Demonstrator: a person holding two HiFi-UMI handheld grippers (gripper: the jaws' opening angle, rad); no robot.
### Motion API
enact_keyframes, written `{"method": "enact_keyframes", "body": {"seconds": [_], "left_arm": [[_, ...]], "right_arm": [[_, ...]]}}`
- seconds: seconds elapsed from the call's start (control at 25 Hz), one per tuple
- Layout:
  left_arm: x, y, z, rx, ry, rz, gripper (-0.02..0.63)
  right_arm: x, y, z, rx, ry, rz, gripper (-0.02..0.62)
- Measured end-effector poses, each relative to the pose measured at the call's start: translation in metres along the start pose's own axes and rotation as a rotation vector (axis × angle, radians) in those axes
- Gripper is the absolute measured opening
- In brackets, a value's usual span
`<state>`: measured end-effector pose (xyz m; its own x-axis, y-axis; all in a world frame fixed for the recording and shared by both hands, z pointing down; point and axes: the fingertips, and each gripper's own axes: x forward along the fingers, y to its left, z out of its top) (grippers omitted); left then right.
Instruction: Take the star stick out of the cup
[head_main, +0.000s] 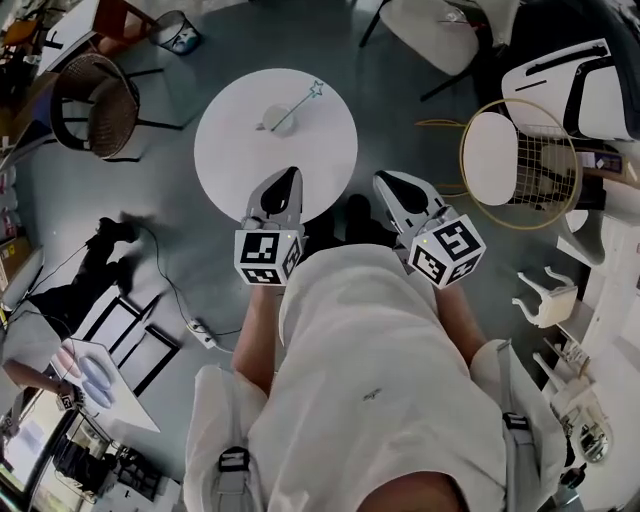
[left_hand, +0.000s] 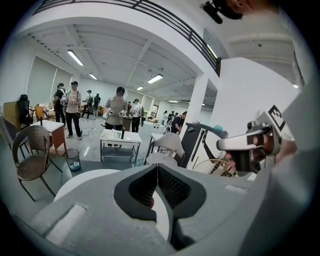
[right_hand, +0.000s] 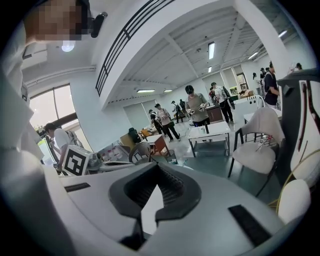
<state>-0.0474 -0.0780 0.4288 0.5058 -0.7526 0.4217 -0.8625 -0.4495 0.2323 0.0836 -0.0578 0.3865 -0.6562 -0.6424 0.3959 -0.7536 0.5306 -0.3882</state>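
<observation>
A small white cup (head_main: 272, 119) stands on the round white table (head_main: 235, 160) in the head view. The star stick (head_main: 300, 104) leans out of it to the upper right, its star tip uppermost. My left gripper (head_main: 291, 172) hovers at the table's near edge, shut with nothing in it, a good way short of the cup. My right gripper (head_main: 381, 179) is beside the table's near right edge, also shut and empty. In the left gripper view the jaws (left_hand: 157, 165) meet over the table top (left_hand: 82, 181). The right gripper view shows its jaws (right_hand: 158, 164) closed; neither gripper view shows the cup.
A wicker chair (head_main: 95, 105) and a bin (head_main: 178, 32) stand left of the table. A white chair with a wire back (head_main: 505, 155) is to the right. A cable and power strip (head_main: 203, 332) lie on the floor. Several people stand far off in the hall (left_hand: 117, 107).
</observation>
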Motion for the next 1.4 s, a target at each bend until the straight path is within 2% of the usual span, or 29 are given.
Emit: {"method": "enact_keyframes", "body": {"seconds": [0.2,0.4,0.6,1.0,1.4], "left_arm": [[0.025,0.025,0.000,0.058,0.047,-0.048,0.011],[0.049,0.039,-0.012,0.064,0.122,-0.112,0.011],[0.072,0.055,-0.019,0.087,0.144,-0.156,0.012],[0.107,0.086,-0.049,0.097,0.215,-0.166,0.012],[0.140,0.099,-0.073,0.127,0.269,-0.168,0.014]], "right_arm": [[0.012,0.002,-0.002,0.026,0.006,-0.053,0.007],[0.025,0.010,-0.003,0.058,-0.001,-0.084,0.006],[0.043,0.024,-0.006,0.066,0.030,-0.088,0.006],[0.055,0.014,-0.012,0.110,0.050,-0.130,0.006],[0.060,0.002,-0.029,0.152,0.076,-0.149,0.006]]}}
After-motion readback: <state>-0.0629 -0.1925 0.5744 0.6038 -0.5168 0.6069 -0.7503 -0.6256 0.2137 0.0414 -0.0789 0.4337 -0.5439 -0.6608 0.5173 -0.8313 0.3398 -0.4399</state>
